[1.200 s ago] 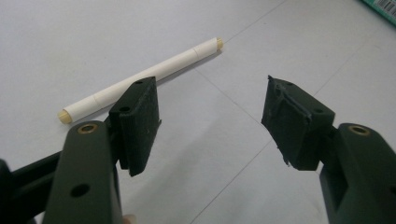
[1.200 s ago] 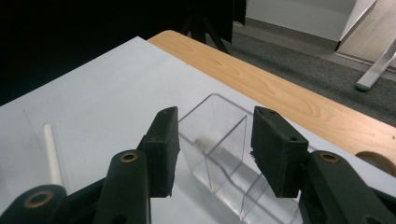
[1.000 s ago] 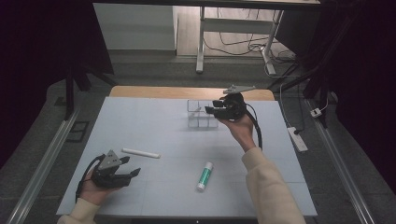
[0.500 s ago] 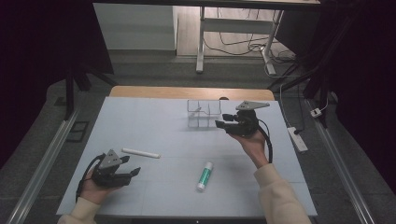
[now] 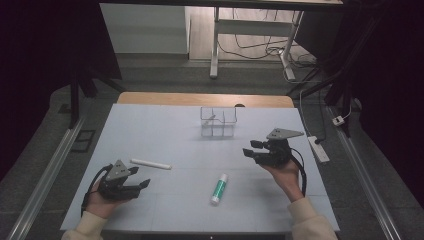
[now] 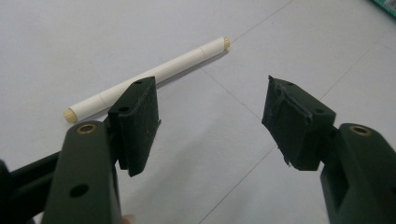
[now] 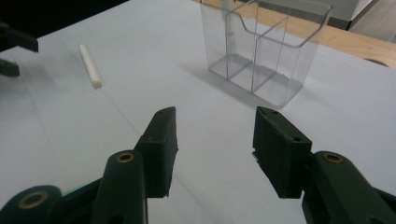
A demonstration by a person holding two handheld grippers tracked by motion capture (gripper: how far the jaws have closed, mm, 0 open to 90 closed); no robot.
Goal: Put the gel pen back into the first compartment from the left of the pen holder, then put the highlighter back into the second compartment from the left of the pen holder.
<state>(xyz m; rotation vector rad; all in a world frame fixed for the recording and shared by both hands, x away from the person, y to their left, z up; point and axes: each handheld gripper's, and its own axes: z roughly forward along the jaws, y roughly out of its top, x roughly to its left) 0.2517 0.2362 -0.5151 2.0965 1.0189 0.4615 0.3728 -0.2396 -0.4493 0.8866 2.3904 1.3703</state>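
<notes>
A lab-like recording room: a pale blue-grey covered desk (image 5: pixel 165 125) between dark curtains, aluminium floor rails (image 5: pixel 47 175), loose black cables (image 5: pixel 260 47).

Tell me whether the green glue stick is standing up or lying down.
Lying down. In the high view the green glue stick rests on its side on the table, near the front edge between the two hands.

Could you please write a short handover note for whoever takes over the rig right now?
Left gripper: open, holding nothing, near the white stick.
Right gripper: open, holding nothing, to the right of the clear organizer.
Green glue stick lies on the table between the hands.
Done: one white item stands in the organizer's left compartment.
Left, probably: the white stick and the glue stick go into the organizer.
</notes>
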